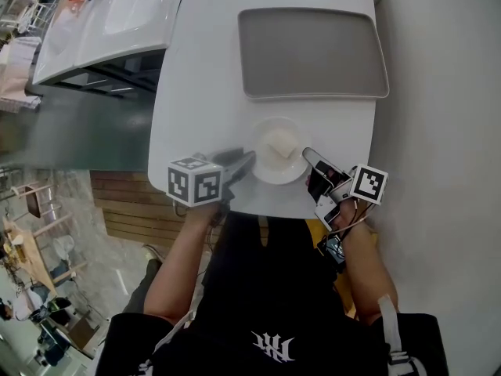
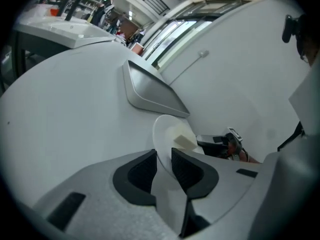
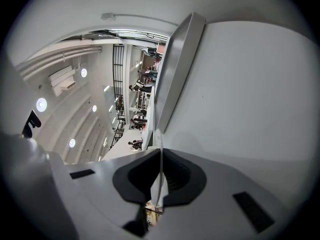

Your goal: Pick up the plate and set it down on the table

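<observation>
A white plate (image 1: 270, 171) with a pale block (image 1: 280, 142) on it rests on the white table (image 1: 203, 92), close to the near edge. My left gripper (image 1: 246, 161) is at the plate's left rim. In the left gripper view its jaws stand open around the plate's rim (image 2: 167, 129), which passes between the pads without being pressed by them. My right gripper (image 1: 307, 153) is at the plate's right rim, shut on it. In the right gripper view the plate's thin edge (image 3: 160, 154) shows pinched between the pads.
A grey rectangular tray (image 1: 313, 53) lies on the table just beyond the plate. A white counter with a sink (image 1: 117, 14) stands at the upper left across a gap. A pale wall (image 1: 438, 92) borders the table on the right.
</observation>
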